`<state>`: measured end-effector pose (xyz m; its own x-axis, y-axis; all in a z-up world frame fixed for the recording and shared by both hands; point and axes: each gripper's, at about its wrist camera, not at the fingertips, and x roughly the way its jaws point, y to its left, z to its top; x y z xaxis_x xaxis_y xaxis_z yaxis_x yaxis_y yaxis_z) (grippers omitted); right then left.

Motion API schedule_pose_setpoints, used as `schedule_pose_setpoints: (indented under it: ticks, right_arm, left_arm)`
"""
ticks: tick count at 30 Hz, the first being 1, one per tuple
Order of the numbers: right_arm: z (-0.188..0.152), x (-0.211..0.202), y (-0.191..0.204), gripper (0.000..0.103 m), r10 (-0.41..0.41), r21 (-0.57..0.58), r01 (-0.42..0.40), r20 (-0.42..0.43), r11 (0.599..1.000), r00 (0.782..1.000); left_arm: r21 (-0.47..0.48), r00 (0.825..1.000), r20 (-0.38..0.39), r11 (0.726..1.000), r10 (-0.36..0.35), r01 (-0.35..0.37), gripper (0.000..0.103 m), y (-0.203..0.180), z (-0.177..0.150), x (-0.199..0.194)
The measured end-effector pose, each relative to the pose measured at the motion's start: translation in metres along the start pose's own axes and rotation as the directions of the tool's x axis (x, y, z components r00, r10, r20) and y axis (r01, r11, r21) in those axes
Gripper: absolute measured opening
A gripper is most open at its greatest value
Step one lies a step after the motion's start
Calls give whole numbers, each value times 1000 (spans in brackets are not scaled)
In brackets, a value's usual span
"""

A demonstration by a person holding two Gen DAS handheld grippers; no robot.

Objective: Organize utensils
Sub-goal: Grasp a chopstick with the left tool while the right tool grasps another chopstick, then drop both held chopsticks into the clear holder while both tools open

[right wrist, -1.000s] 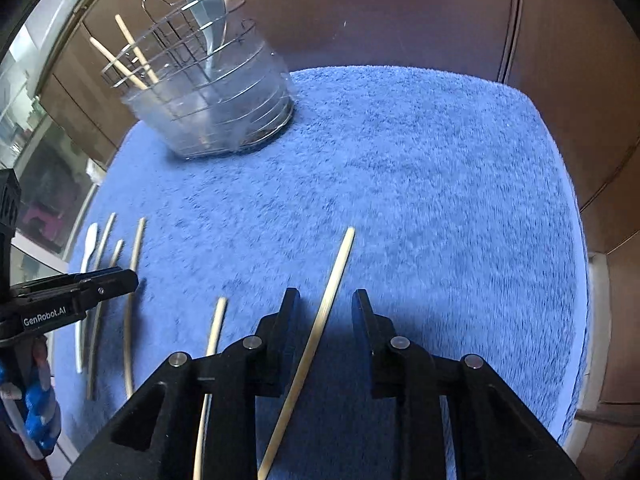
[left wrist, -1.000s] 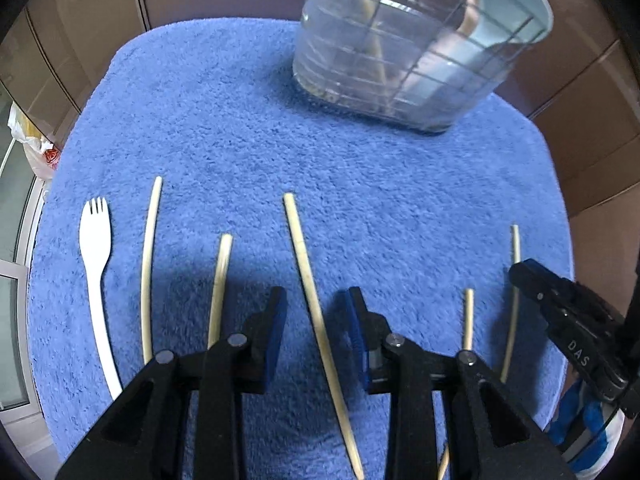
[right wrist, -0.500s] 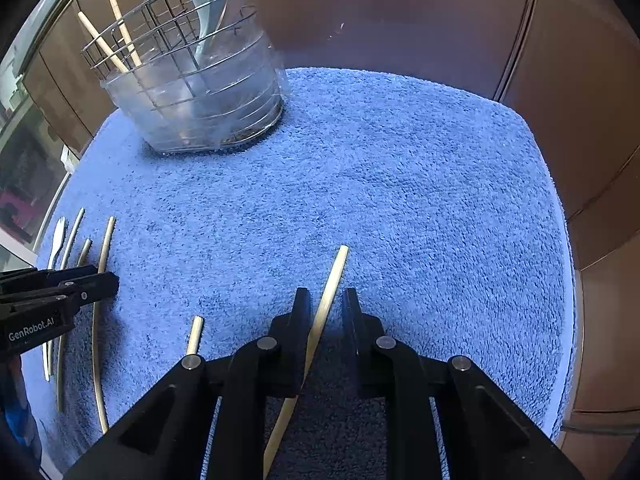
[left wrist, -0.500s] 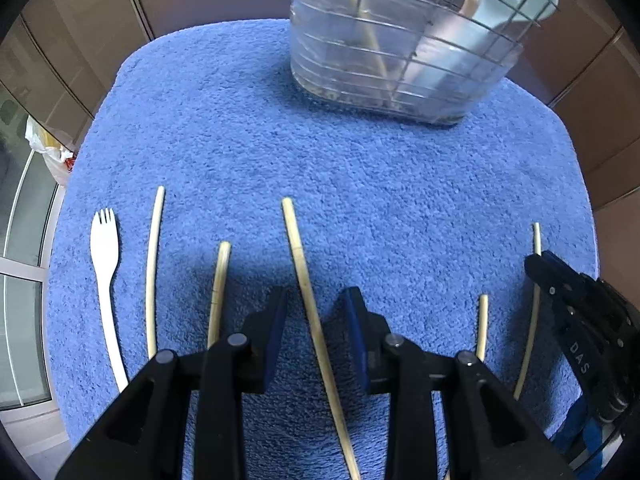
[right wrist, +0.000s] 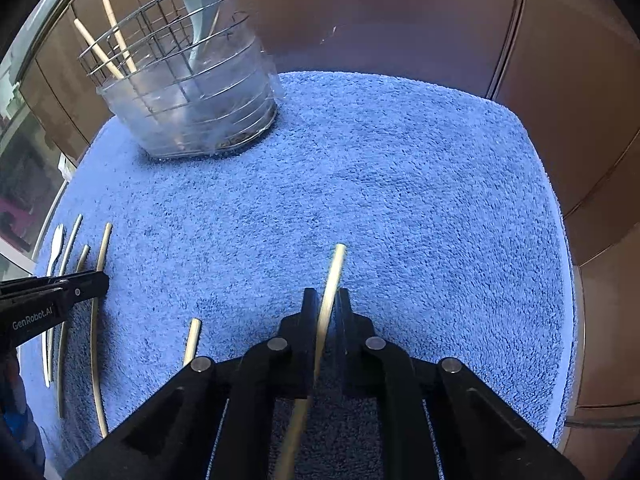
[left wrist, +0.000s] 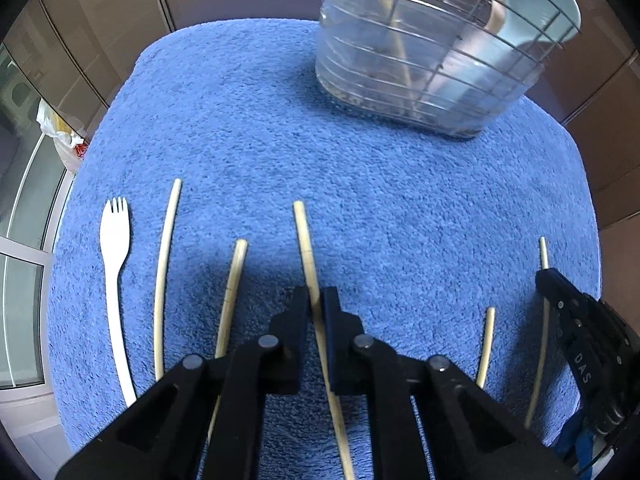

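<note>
We note: center chopstick [left wrist: 306, 248] on blue towel [left wrist: 360, 200], left tongs [left wrist: 316, 300] clenched on it. Right tongs [right wrist: 326, 300] clenched on second chopstick [right wrist: 334, 272]. White fork [left wrist: 116, 248] far left. Wire caddy [left wrist: 432, 64] at towel's far edge, holding spoons, chopsticks.

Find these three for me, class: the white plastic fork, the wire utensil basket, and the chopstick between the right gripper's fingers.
white plastic fork [left wrist: 113, 264]: left wrist view, on its neck below the tines.
wire utensil basket [right wrist: 188, 108]: right wrist view, on its front wall.
chopstick [right wrist: 335, 266]: right wrist view, on the free end past the right gripper [right wrist: 326, 300].
</note>
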<state>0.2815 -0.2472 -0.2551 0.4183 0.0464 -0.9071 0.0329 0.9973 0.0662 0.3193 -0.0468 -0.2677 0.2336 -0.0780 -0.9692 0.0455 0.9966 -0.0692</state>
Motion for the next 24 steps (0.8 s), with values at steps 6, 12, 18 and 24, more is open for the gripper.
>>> schedule_pose_setpoints:
  ticks: [6,12,18,24]
  right_arm:
    - [-1,-3,-5,6,24,23,-24,-1,999,1000]
    - [-3,-4,-13,5,43,34,-43,10,998,999]
    - [-4,-10,-24,5,66,37,-68,50,997,997]
    - [-11,-31,-32,5,92,24,-96,136,995,986]
  left_arm:
    - [-20,1000,-5,1000,-13,13,5,14,0,-1]
    - [-28,999,18,999,-30,30,5,20,-4,-3]
    - [-4,995,88,999,-53,53,5,18,-14,-20]
    - [13,977,201,997,-75,74,5,19,-27,-47]
